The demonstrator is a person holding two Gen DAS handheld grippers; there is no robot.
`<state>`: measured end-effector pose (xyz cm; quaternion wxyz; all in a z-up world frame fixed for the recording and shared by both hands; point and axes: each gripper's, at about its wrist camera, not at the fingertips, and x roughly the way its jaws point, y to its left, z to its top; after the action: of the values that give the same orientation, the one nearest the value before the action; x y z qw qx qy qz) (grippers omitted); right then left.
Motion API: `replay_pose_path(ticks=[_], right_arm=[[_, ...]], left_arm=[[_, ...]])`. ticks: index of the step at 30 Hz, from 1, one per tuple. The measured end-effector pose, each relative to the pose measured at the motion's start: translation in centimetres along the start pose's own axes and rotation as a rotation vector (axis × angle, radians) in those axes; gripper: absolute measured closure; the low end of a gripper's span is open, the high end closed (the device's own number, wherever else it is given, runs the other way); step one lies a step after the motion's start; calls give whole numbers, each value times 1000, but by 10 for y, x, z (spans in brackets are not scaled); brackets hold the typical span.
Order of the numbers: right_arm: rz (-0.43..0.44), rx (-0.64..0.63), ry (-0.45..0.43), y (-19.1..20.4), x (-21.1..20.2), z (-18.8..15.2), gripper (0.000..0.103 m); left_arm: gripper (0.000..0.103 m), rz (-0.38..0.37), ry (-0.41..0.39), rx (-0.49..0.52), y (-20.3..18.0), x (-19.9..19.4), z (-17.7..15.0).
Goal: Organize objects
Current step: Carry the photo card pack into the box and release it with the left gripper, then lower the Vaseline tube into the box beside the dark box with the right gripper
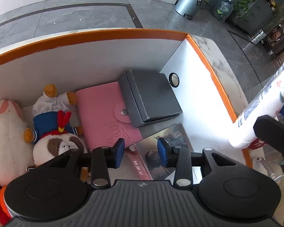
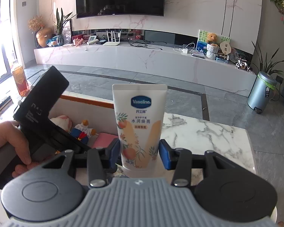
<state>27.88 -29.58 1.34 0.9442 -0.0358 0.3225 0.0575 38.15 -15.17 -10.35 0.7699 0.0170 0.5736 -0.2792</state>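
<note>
My right gripper is shut on a white Vaseline tube and holds it upright above the marble table, just right of the orange-rimmed box. The tube also shows in the left wrist view at the right edge. My left gripper is open and empty, hovering inside the box above a picture card. In the box lie a pink wallet, a grey case, a sailor plush and a white plush.
The box stands on a white marble table. A small round black-rimmed object lies in the box's far right corner. A grey bin stands on the floor at the right. The TV bench runs along the far wall.
</note>
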Motion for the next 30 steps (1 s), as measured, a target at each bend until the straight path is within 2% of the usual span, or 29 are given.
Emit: replay_pose_path(ticks=[3, 6, 8, 10, 13, 17, 19, 22, 25, 30], right_arm=[[1, 1, 0, 2, -2, -1, 56], [-1, -8, 0, 4, -4, -2, 56], [-3, -13, -1, 5, -6, -3, 56], [-3, -11, -3, 5, -6, -2, 56], [-2, -10, -3, 6, -7, -3, 56], [-2, -19, 2, 7, -9, -4, 56], [-1, -23, 2, 7, -10, -5, 56], [14, -13, -3, 5, -11, -2, 56], [41, 18, 4, 3, -8, 1, 56], [97, 54, 35, 5, 4, 9, 55]], left_arm=[[45, -10, -2, -13, 3, -6, -8], [47, -24, 55, -23, 8, -8, -13], [53, -41, 100, -51, 12, -4, -17], [69, -46, 144, -73, 15, 3, -16], [72, -44, 175, -97, 15, 8, -11], [74, -64, 176, -103, 9, 14, -1], [74, -44, 173, -98, 6, 16, 0], [74, -56, 172, -103, 9, 14, -1], [74, -112, 131, -131, 24, 2, -4], [74, -107, -43, -169, 48, -45, -11]])
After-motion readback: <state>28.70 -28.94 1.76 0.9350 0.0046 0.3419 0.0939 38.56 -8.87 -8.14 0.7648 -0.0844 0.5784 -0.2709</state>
